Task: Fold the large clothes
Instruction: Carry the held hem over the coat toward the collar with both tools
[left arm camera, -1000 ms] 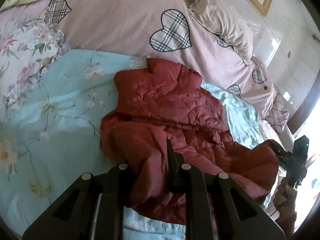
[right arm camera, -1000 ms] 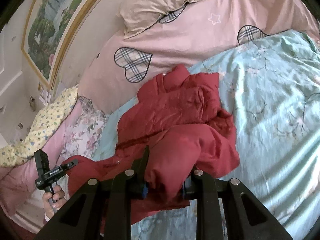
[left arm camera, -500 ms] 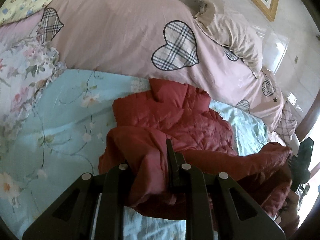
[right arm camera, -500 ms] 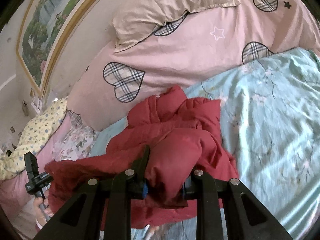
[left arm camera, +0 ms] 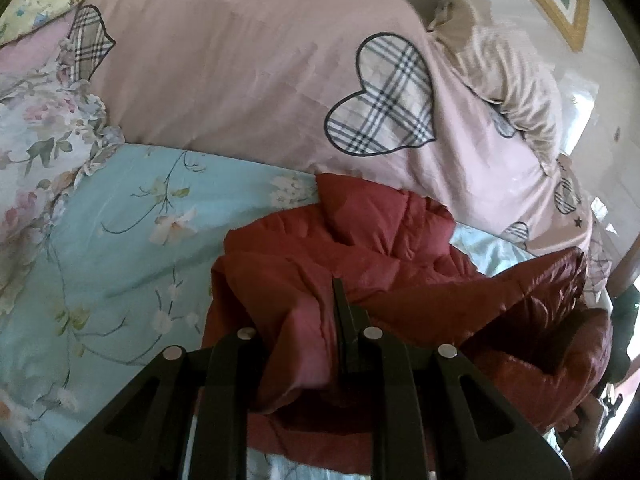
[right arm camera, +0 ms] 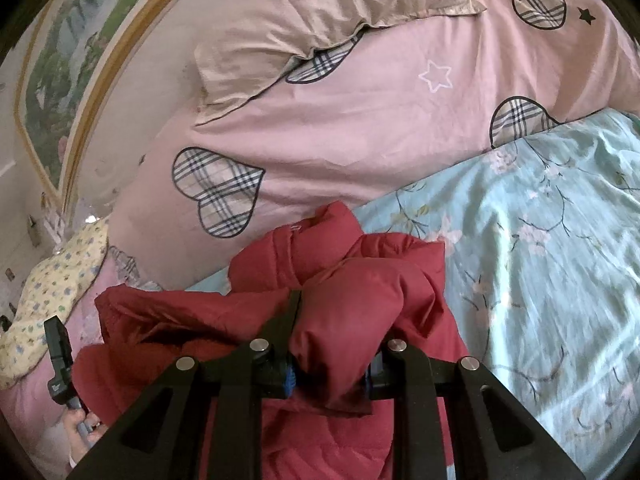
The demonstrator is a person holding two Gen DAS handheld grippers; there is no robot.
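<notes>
Left wrist: both hand-held grippers [left arm camera: 304,320] [right arm camera: 332,336] clamped on puffy quilted red jacket [left arm camera: 380,240]; bed [left arm camera: 120,248], floral blue sheet.

Hidden under bunched dark-red quilted jacket [left arm camera: 384,248]: fingertips of both grippers. Cut off at frame edge: gold-framed landscape painting [right arm camera: 60,80]. Blurred: light-blue floral bedsheet [right arm camera: 560,240].

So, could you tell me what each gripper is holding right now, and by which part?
Both hold the red padded jacket. The left gripper and the right gripper each have their jaws clamped on a bunched fold of its near edge; which part exactly cannot be told.
</notes>
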